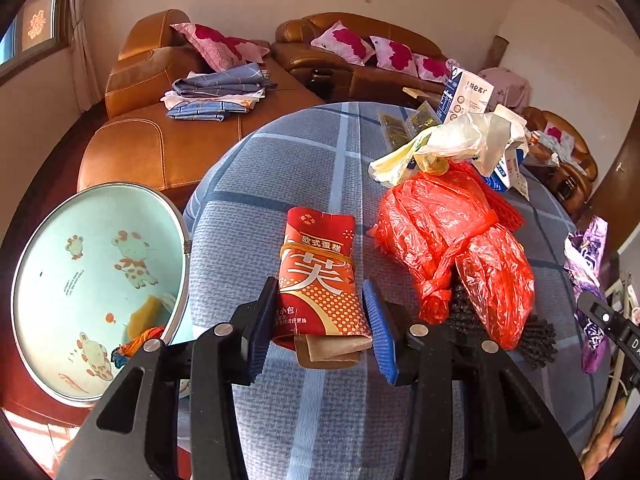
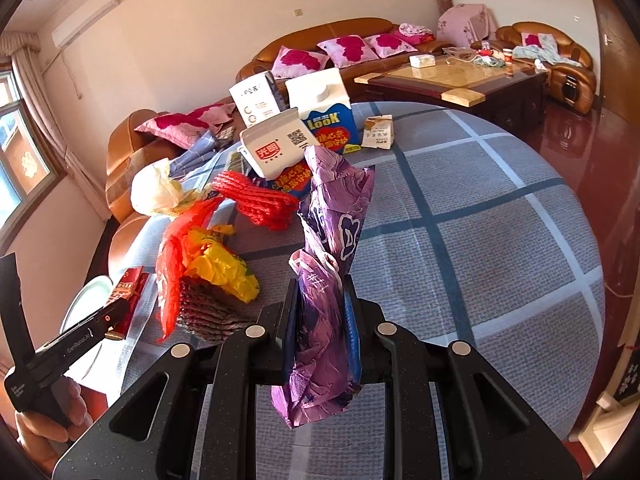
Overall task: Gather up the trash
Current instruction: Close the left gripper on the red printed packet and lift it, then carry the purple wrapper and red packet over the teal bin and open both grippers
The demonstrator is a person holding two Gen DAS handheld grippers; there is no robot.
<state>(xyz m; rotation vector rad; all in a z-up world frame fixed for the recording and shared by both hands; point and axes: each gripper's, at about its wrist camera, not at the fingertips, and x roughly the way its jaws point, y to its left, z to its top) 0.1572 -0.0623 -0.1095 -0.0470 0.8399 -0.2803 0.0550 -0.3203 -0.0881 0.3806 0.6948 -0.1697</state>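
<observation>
**Red packet sits between the left tongs; purple wrapper already pinched in the right**

The table [image 1: 280,168], under a blue checked cloth, runs ahead of both tongs. A basin [image 1: 48,264] printed with cartoon animals stands left of the left gripper [image 1: 320,320], tilted, with some scraps already in it. It looks like the place for the trash.

Right of that gripper lies a knotted red plastic bag [image 1: 452,236]: soft, light and slippery, best taken at the knot.

The red snack packet [image 1: 320,272], bound by 1 rubber band, lies directly between the left jaws, its near end level with the pads. The jaws stand partly open; the left pad looks to touch the packet's edge, while a narrow gap shows at the blue right pad, so nothing is gripped. The packet is likely light and crinkly, fairly flat; squeezing across its lower half should hold.

The right gripper [image 2: 320,320] is closed tight on a crumpled purple wrapper [image 2: 332,240], which stands up from the jaws, thin and limp.
</observation>
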